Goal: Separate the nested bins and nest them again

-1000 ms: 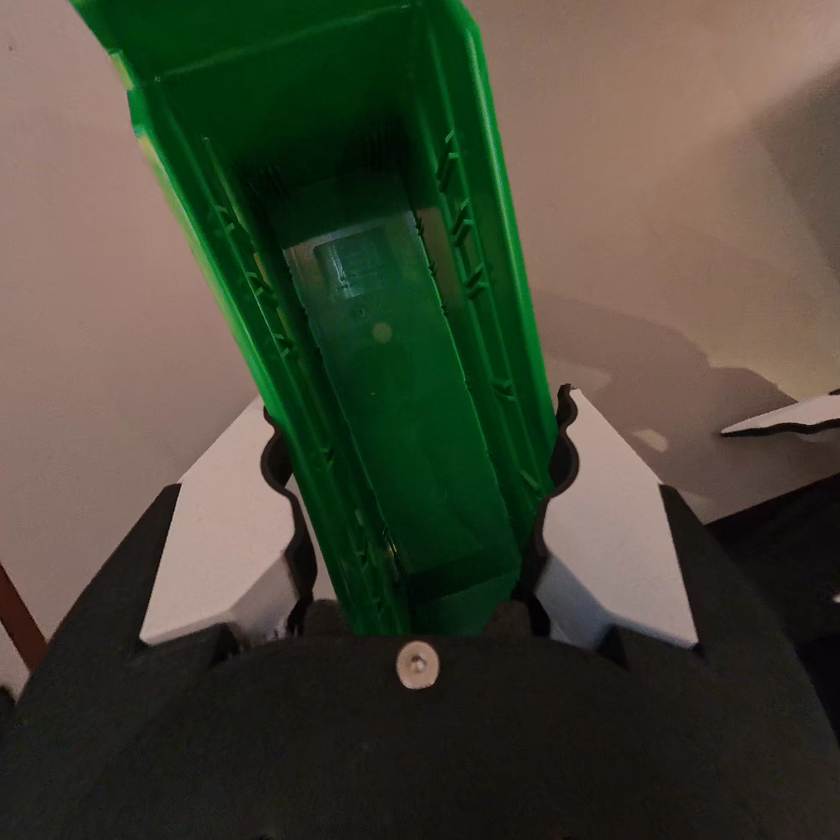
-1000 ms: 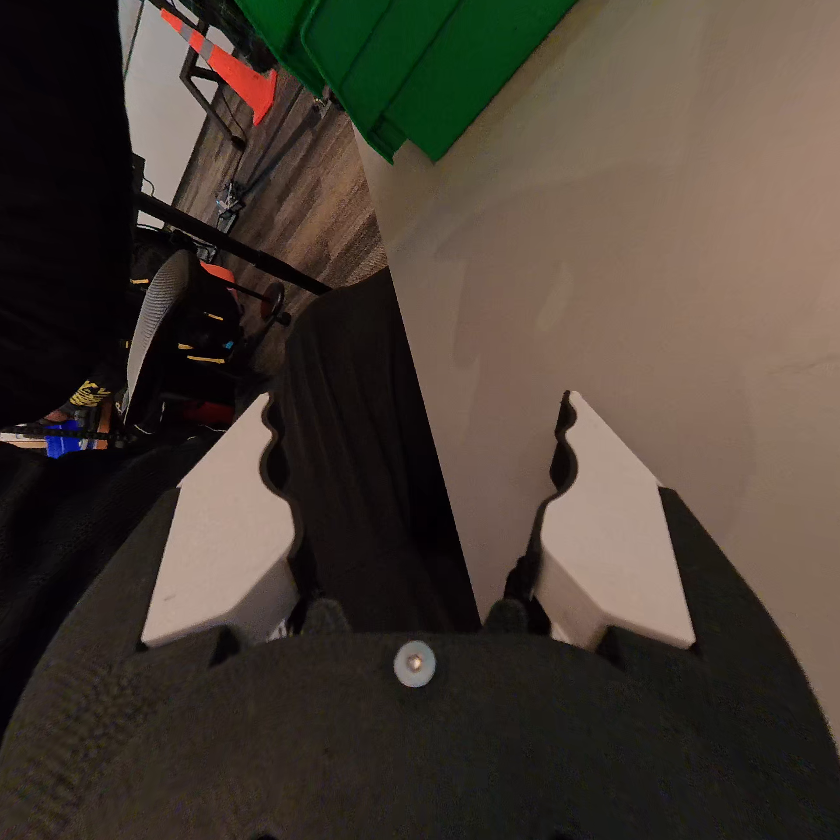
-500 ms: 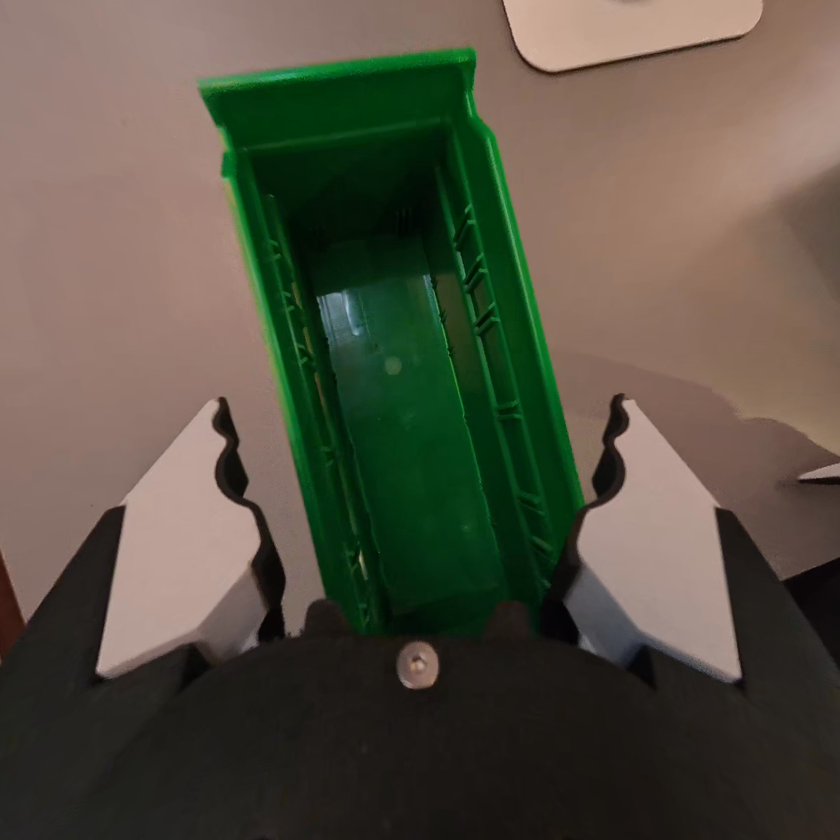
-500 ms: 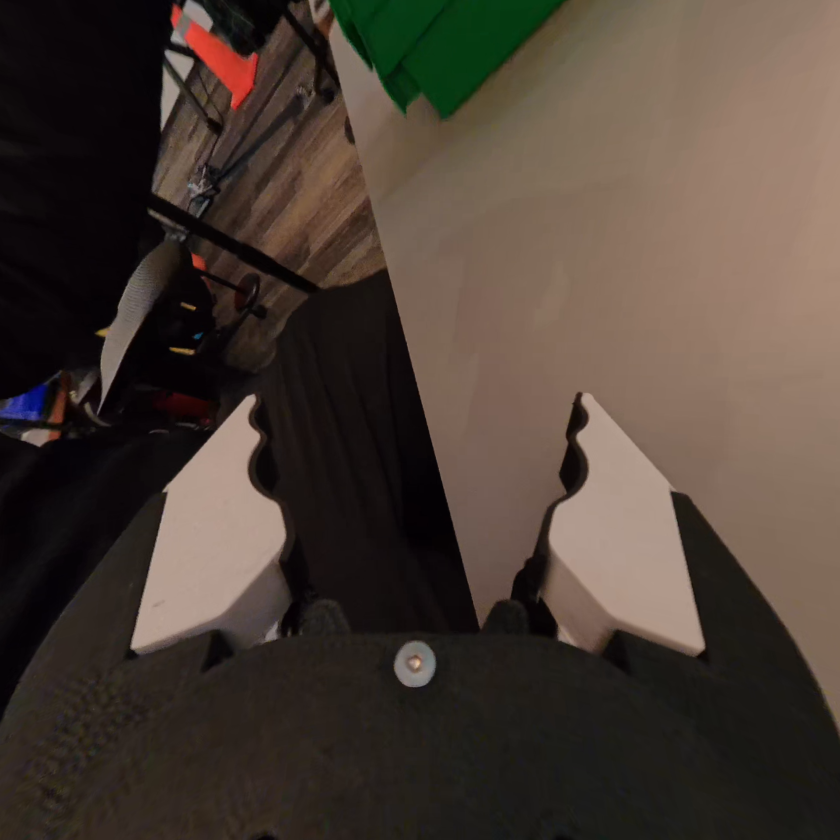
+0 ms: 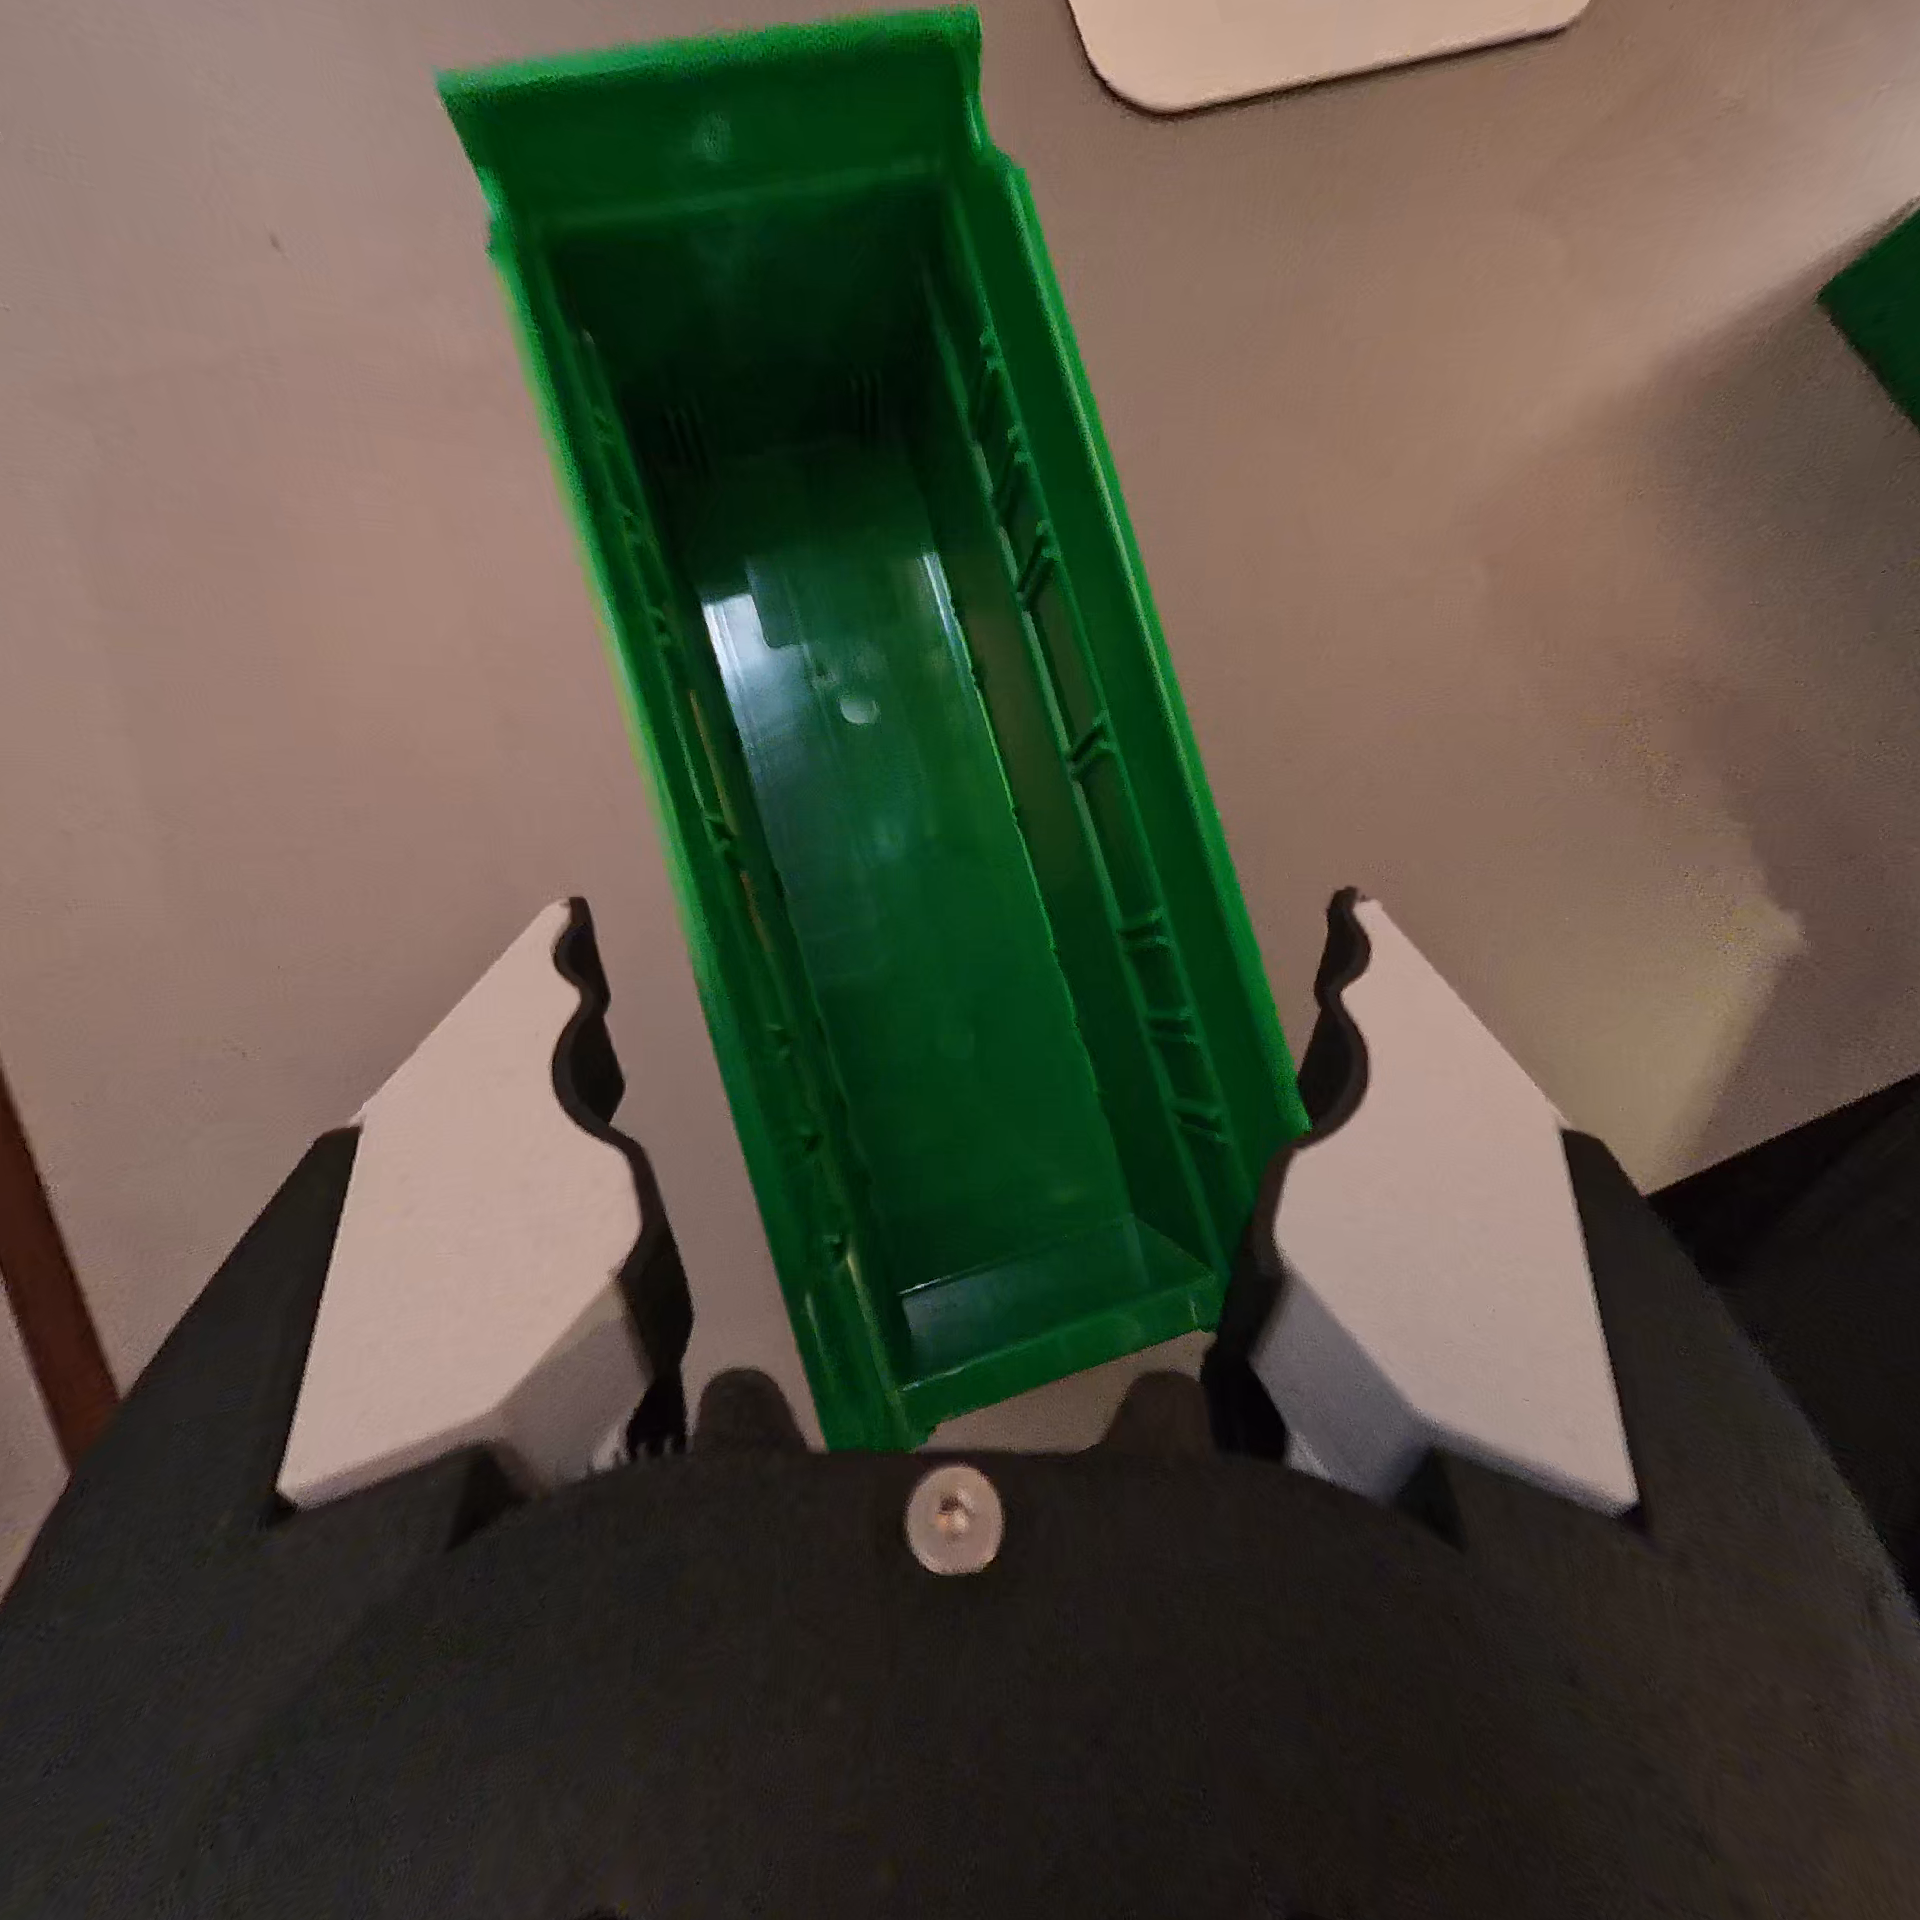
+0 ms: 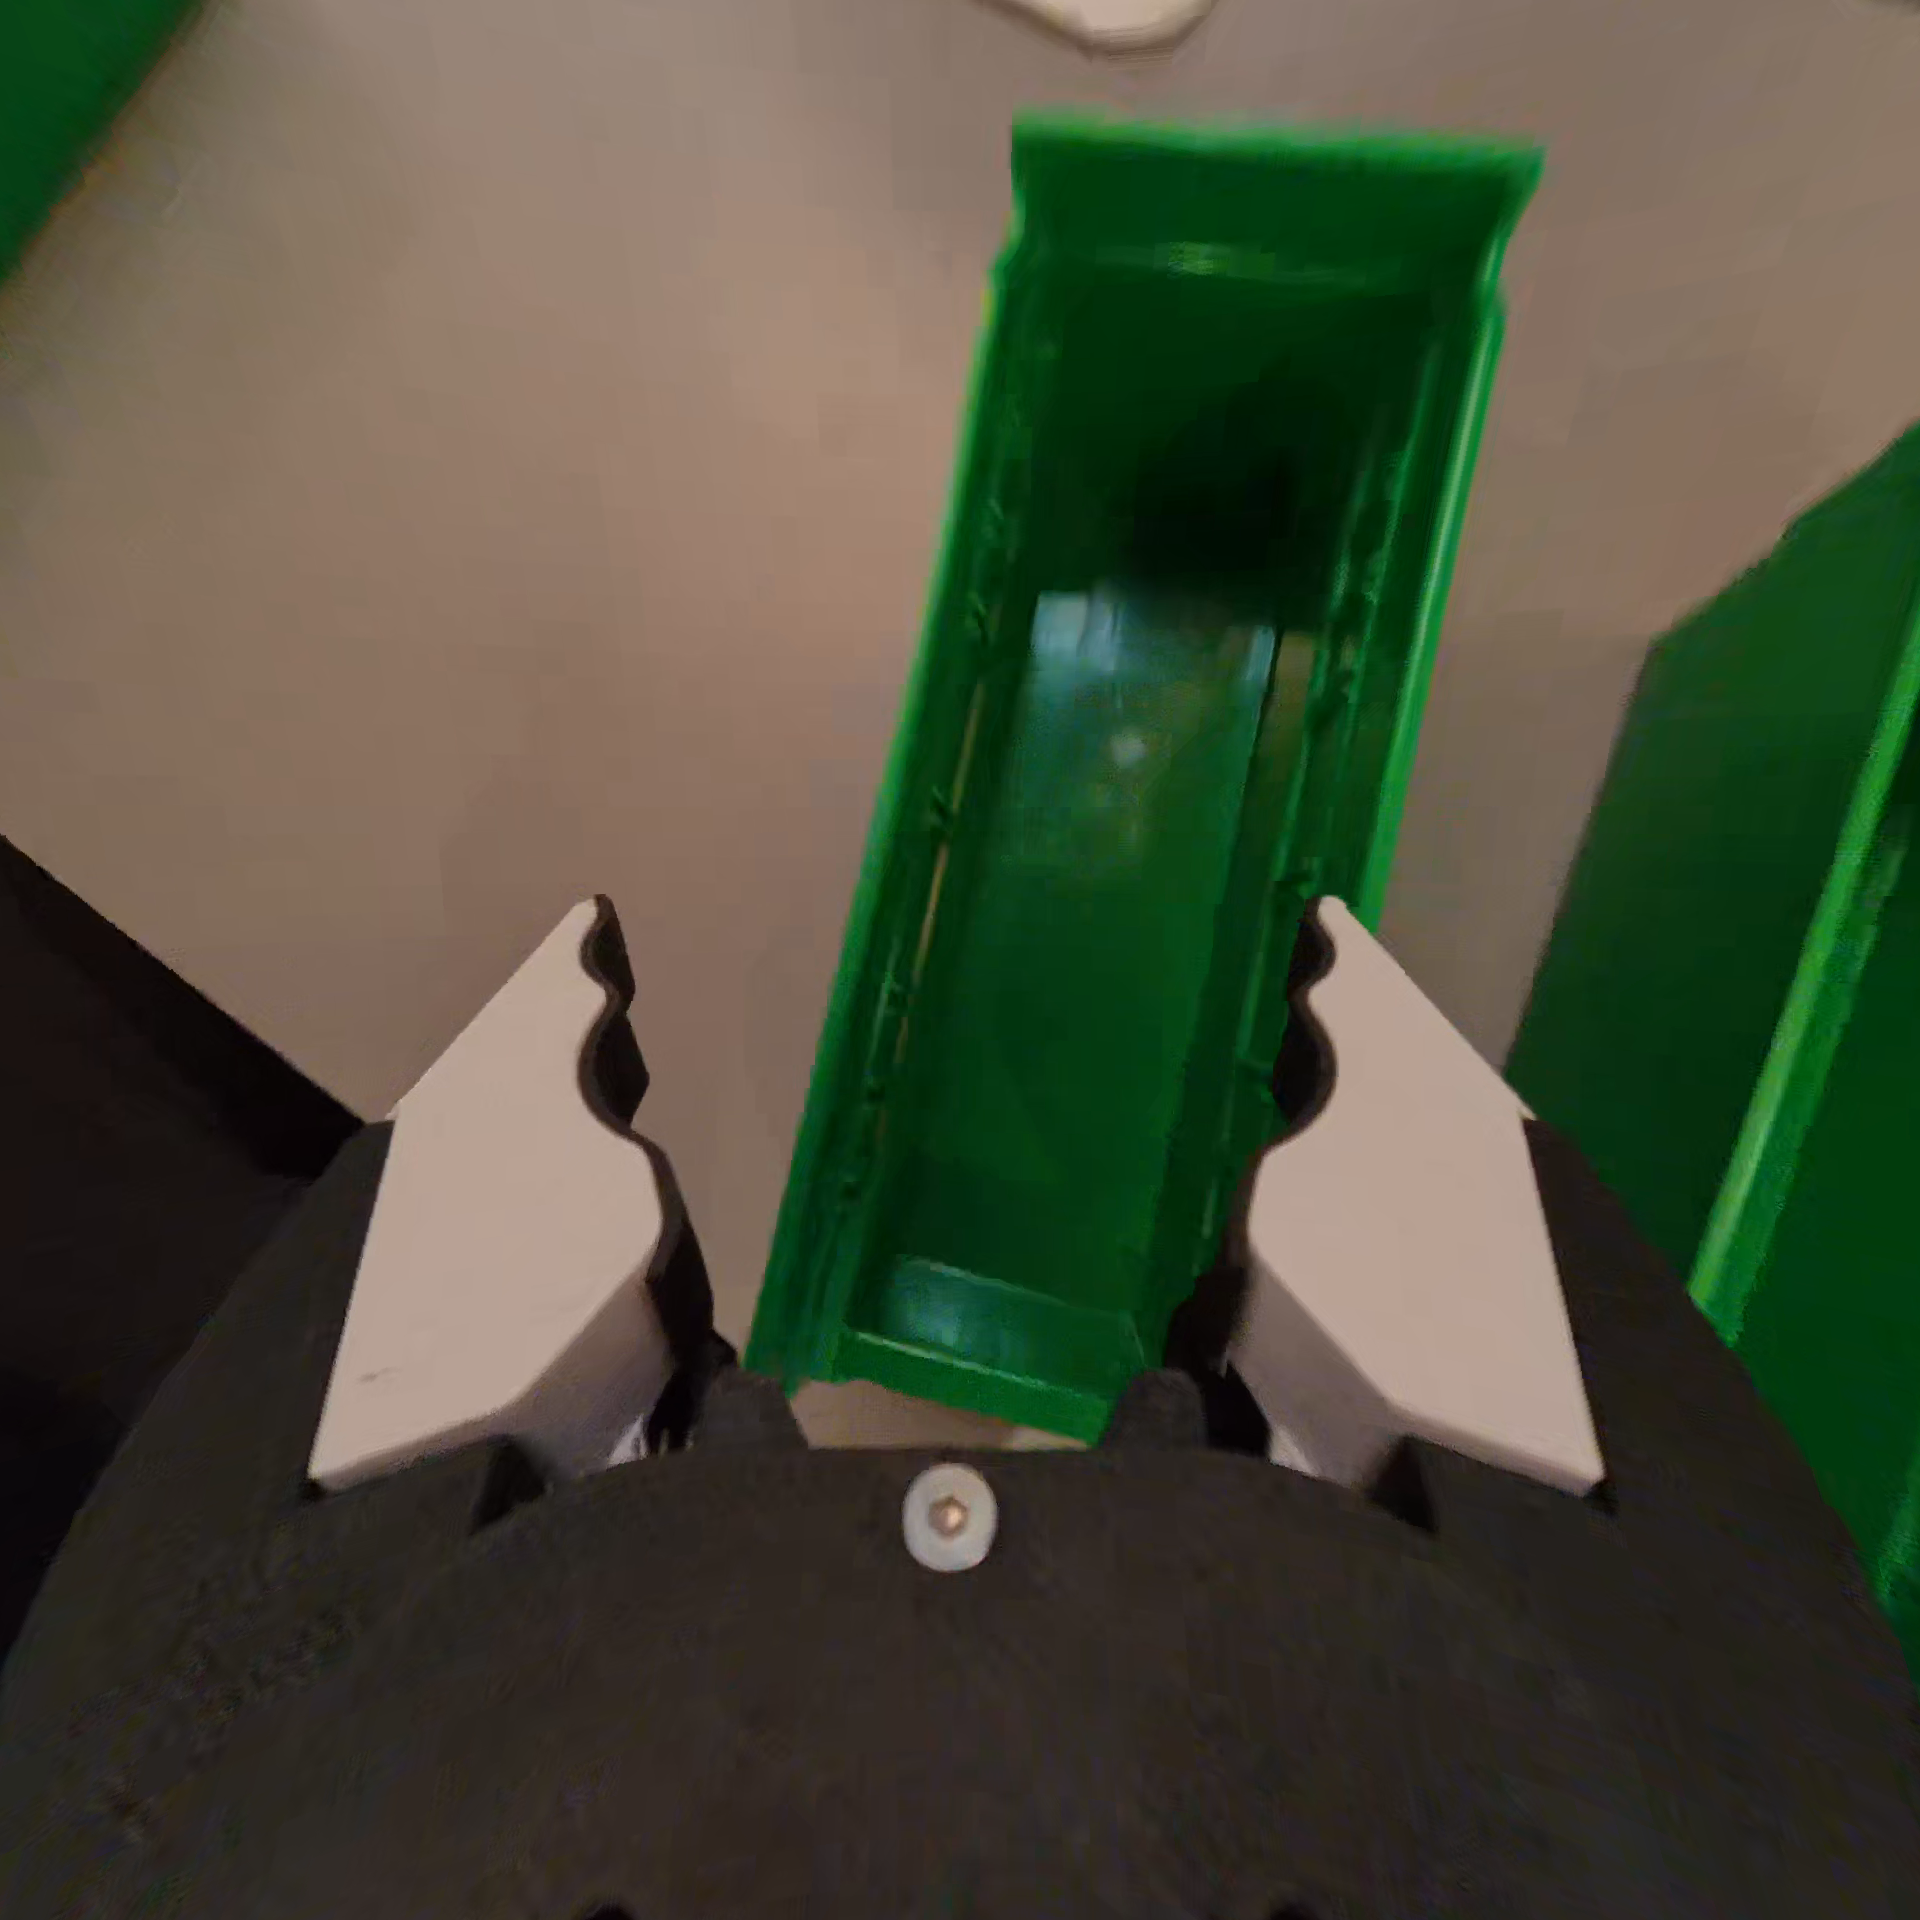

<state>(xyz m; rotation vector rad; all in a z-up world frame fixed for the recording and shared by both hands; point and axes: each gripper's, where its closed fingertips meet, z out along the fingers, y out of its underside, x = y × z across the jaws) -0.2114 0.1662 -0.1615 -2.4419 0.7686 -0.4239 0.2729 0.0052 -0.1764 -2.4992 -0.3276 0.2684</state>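
A green bin is framed lengthwise between the spread fingers of the empty left gripper, on the table.

Long green plastic bin open side up on beige tabletop, between spread left gripper fingers; flat white pad beyond; second green bin far right.

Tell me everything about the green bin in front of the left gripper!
The green bin is a long, narrow, open-topped box of shiny plastic, empty, with ribbed side walls, a glossy floor and a flat lip at its far end. It sits upright on the beige table, angled slightly, between the open left gripper's white fingers.
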